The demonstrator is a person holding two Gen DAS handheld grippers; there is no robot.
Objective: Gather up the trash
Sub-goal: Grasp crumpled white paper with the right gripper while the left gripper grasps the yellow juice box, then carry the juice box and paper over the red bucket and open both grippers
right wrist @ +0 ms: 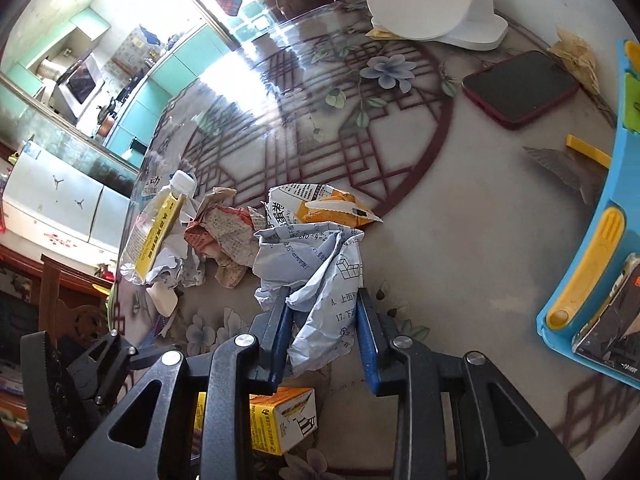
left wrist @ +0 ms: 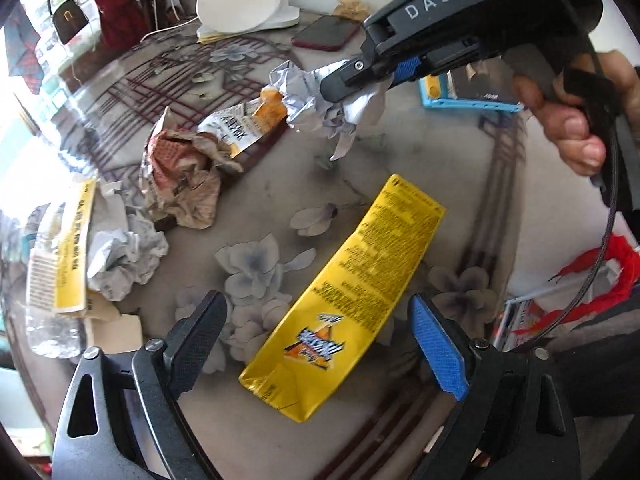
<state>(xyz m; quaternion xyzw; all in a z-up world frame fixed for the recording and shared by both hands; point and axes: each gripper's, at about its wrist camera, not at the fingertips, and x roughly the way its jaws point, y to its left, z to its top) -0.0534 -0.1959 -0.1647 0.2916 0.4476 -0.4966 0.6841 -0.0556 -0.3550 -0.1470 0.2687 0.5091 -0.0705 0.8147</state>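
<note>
My right gripper (right wrist: pixel 322 312) is shut on a crumpled white printed paper (right wrist: pixel 320 276) and holds it above the table; the gripper (left wrist: pixel 352 80) and paper (left wrist: pixel 320 108) also show in the left wrist view. My left gripper (left wrist: pixel 316 320) is open and empty just above a flat yellow carton (left wrist: pixel 352 292) lying on the table. The carton also shows under the right gripper (right wrist: pixel 280 420). Other trash lies in a pile: a crumpled brown wrapper (left wrist: pixel 180 176), an orange-and-white carton (left wrist: pixel 244 128), a crumpled white paper ball (left wrist: pixel 124 256), a yellow box on a plastic bottle (left wrist: pixel 68 248).
A phone (right wrist: pixel 520 88) and a white round stand (right wrist: pixel 420 0) sit at the far side of the floral table (right wrist: pixel 460 240). A blue tray with yellow utensils (right wrist: pixel 592 264) is at the right. The table edge runs along the left, by the pile.
</note>
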